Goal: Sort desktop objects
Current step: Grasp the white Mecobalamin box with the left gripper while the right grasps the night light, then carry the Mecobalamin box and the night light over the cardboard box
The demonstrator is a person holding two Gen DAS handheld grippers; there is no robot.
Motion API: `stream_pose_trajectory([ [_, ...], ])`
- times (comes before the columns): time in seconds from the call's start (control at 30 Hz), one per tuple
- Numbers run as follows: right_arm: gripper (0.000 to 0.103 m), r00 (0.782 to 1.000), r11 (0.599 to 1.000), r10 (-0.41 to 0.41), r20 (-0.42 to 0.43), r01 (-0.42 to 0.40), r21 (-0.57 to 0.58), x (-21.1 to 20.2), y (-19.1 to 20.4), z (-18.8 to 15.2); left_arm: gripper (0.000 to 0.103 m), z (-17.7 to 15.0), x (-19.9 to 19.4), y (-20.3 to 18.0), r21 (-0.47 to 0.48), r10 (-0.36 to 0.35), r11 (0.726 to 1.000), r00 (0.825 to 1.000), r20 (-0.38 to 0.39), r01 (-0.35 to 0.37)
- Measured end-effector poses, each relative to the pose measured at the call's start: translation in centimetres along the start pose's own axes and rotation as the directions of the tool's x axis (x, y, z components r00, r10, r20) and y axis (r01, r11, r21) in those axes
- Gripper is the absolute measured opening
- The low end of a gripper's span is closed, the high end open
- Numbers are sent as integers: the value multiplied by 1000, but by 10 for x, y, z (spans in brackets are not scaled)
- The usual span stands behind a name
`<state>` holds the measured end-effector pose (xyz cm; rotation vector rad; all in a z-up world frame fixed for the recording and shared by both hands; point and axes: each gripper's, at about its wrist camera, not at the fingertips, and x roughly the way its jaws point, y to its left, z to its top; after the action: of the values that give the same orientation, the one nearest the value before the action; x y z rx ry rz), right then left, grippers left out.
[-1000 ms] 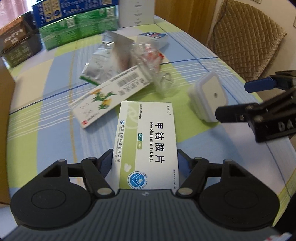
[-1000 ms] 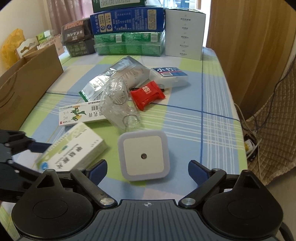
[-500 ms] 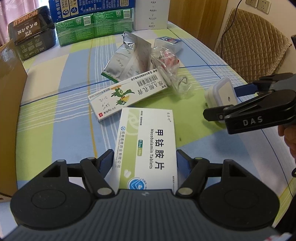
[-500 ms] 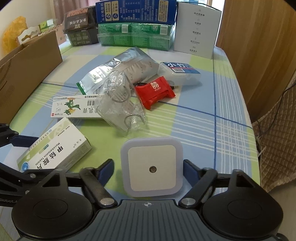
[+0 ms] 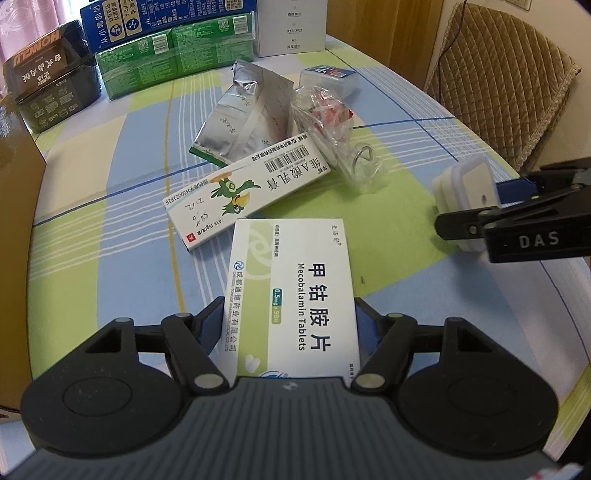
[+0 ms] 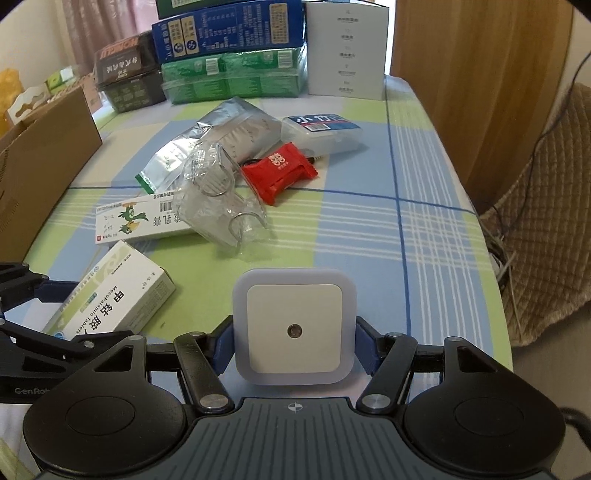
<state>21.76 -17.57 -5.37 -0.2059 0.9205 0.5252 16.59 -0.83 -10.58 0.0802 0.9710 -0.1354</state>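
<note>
The left gripper [image 5: 290,328] holds the white and green Mecobalamin Tablets box [image 5: 295,295]; both blue pads press on the long sides of the box, whose far end reaches toward the middle of the checked tablecloth [image 5: 122,266].

The right gripper [image 6: 294,345] has the white square night light [image 6: 295,326] between its fingers. Its jaws are closing, and the blue pads already touch the left and right sides of the light. In the left wrist view this gripper [image 5: 480,210] comes in from the right side with the night light [image 5: 467,192] in it.

Taking the tablets box as the landmark: just behind it lies a long ointment box [image 5: 247,190] with a green parrot picture, at an angle. Behind that box are a silver foil pouch [image 5: 243,118] and a crumpled clear plastic package [image 5: 336,136] with metal rings. A small red pouch [image 6: 279,171] lies beside the plastic package, and a clear case with a blue label [image 6: 321,133] is behind it. At the far edge of the table stand green packs [image 5: 177,59], a blue carton [image 5: 166,18], a dark tin [image 5: 48,88] and a white box [image 5: 291,26]. A cardboard box [image 6: 40,162] stands at the left side.
</note>
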Motion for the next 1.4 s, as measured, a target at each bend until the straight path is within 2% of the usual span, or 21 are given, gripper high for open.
stream_pose_trajectory([
  [0.33, 62, 1000, 998, 6, 18, -7, 63, -30, 8, -11, 67, -10, -20, -1, -20, -22, 1000, 1000, 5, 23],
  [0.73, 62, 998, 997, 12, 58, -17, 79, -76, 26, -16, 67, -13, -70, 1, -52, -16, 998, 999, 52, 19],
  [1.0, 62, 994, 998, 30, 105, -35, 42, -107, 53, -7, 67, -12, -112, 11, -65, 15, 998, 994, 107, -8],
  [1.4, 62, 978, 994, 98, 185, -87, -66, -143, 118, 18, 67, -17, -179, 53, -109, 102, 991, 978, 183, -83],
])
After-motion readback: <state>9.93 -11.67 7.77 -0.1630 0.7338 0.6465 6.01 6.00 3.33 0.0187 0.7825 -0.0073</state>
